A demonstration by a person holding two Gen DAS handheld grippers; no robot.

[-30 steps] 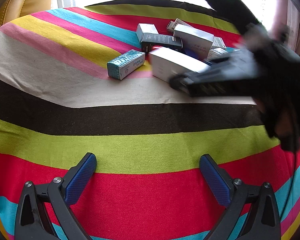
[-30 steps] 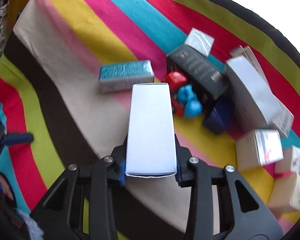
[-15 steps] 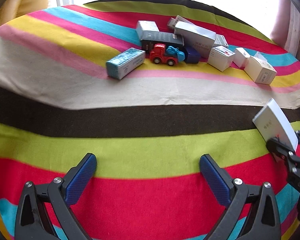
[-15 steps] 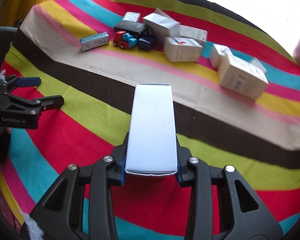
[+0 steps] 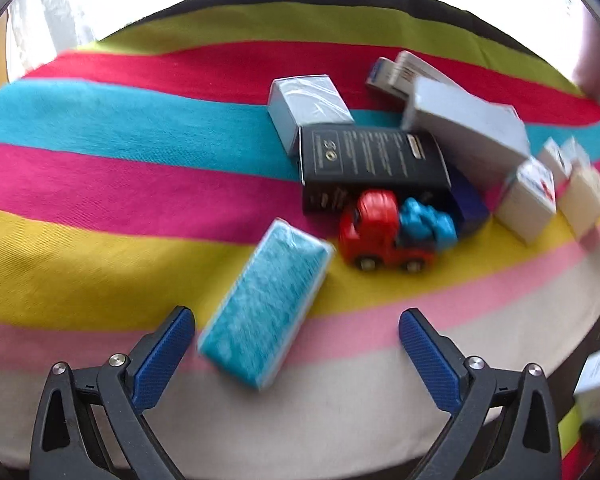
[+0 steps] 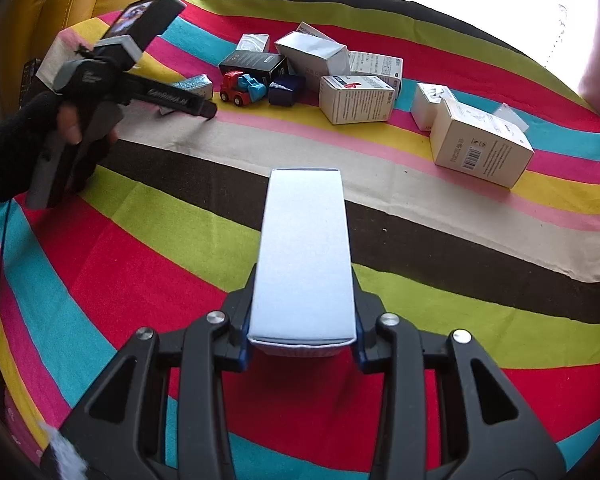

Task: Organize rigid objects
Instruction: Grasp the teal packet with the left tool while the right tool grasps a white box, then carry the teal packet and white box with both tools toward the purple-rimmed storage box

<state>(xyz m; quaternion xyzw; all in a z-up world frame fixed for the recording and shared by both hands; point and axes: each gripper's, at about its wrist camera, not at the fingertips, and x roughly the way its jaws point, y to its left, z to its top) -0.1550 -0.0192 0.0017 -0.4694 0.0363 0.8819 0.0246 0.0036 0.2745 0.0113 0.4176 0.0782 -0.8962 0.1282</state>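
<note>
The right gripper point(image 6: 302, 344) is clamped on the near end of a long white carton point(image 6: 305, 256), which sticks out ahead of the jaws over the green and dark stripes of the striped cloth point(image 6: 460, 248), apart from the pile; this reads as the carry step, with the carton lifted out and not yet set down. The left gripper point(image 5: 296, 344) has its jaws spread wide and just beginning to close, with the near end of a teal carton point(image 5: 266, 304) lying diagonally between the blue pads point(image 5: 162, 354), which do not touch it; that looks like the start of the next pick. To take it, the jaws would need to settle lower over the carton's long sides and line up with its slant before they close, since it is likely light enough to slide on the cloth. From the right wrist view a dark-gloved hand point(image 6: 24, 152) holds the left gripper out toward the pile. Just beyond the teal carton stands a red toy truck point(image 5: 384, 236) with a blue load, touching a black box point(image 5: 374, 160) that carries gold print including what looks like "30"; the finer lines are too small to read. A dark blue box point(image 6: 286, 90) sits beside the truck. A white box with a red mark point(image 6: 356, 98) and a white box with a barcode point(image 6: 482, 148) have dense text that cannot be made out, and lettering on the left gripper's body is illegible.
</note>
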